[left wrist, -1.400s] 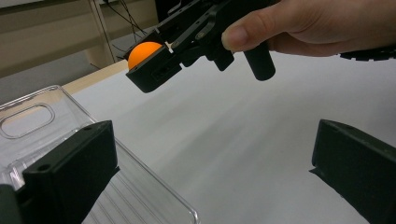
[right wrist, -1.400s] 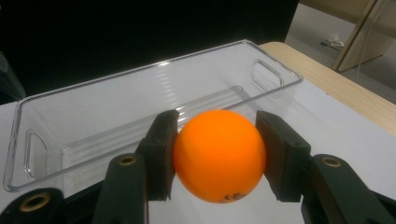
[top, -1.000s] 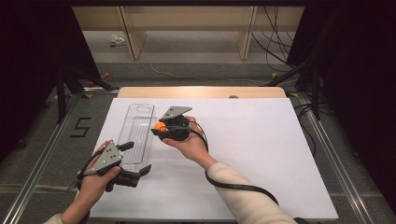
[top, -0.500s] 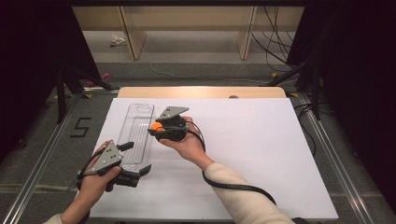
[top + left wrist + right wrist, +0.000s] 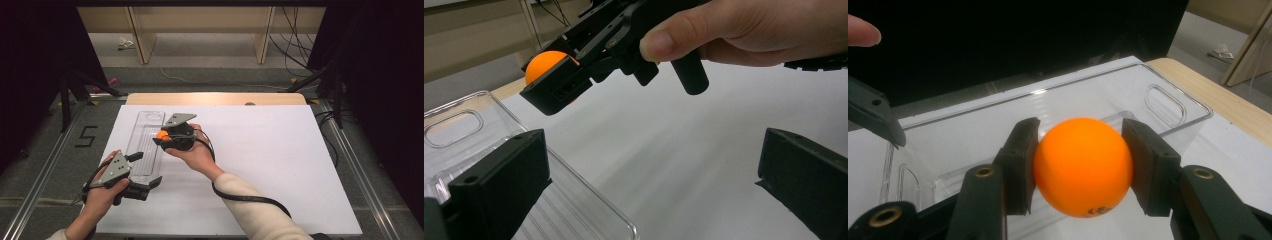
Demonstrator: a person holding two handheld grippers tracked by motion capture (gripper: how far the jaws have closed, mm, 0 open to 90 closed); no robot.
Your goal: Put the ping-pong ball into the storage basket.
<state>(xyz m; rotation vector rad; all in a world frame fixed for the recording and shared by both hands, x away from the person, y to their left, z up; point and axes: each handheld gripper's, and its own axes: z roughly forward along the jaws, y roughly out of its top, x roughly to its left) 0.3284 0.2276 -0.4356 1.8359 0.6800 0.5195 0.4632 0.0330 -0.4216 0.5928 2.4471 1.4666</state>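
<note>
A white surface (image 5: 260, 165) carries a clear plastic tray (image 5: 146, 137); above it, the right tool (image 5: 1079, 165) grips an orange ball (image 5: 1082, 165), while the left tool (image 5: 649, 190) gapes empty.

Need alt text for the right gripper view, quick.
The right gripper clamps an orange ball between its two black jaws, just above a clear plastic tray on the white table.

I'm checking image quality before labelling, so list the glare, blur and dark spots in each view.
High view: evenly lit white table, black surround, slightly soft. Left gripper view: near left gripper blurred, clear tray edge glints. Right gripper view: orange ball sharp in the right gripper, glare streaks on the tray rim, background black.
</note>
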